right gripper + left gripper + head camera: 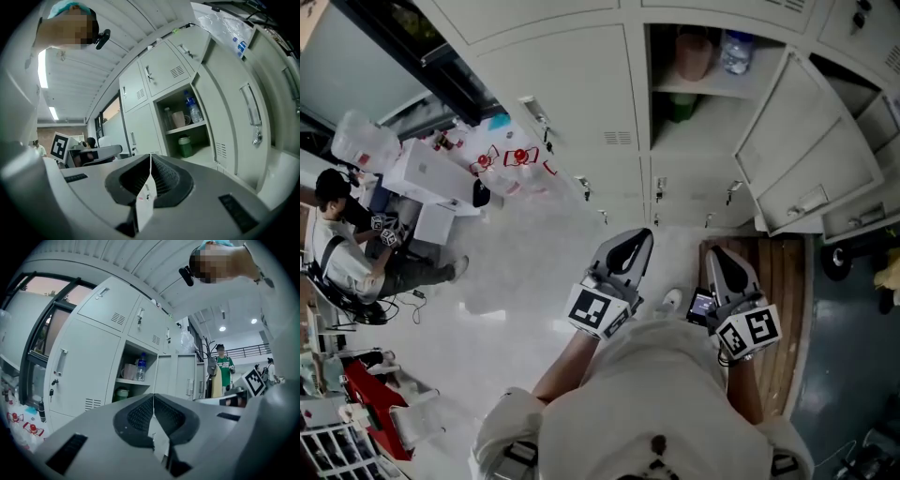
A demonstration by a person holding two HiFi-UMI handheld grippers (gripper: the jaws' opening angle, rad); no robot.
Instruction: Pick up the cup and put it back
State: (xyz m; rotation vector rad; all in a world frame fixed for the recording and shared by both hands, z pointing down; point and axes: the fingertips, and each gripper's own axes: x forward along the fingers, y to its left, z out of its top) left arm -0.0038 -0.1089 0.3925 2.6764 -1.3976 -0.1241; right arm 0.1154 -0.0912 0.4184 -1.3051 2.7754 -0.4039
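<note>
The pinkish cup (694, 54) stands on the upper shelf of an open locker (712, 89), next to a water bottle (736, 52). In the left gripper view the cup (129, 371) is ahead and well away; in the right gripper view the cup (178, 119) shows its handle toward the bottle (193, 108). My left gripper (633, 246) and right gripper (722, 258) are held side by side in front of the lockers, short of the shelf. The jaws of my left gripper (153, 395) meet at the tip with nothing in them. My right gripper (150, 155) is shut and empty too.
A green jar (185, 146) sits on the lower shelf. The locker door (806, 155) hangs open to the right. A wooden bench (783, 281) lies below right. A seated person (342, 244) and white bags (511, 159) are at the left; a person in green (225, 369) stands farther off.
</note>
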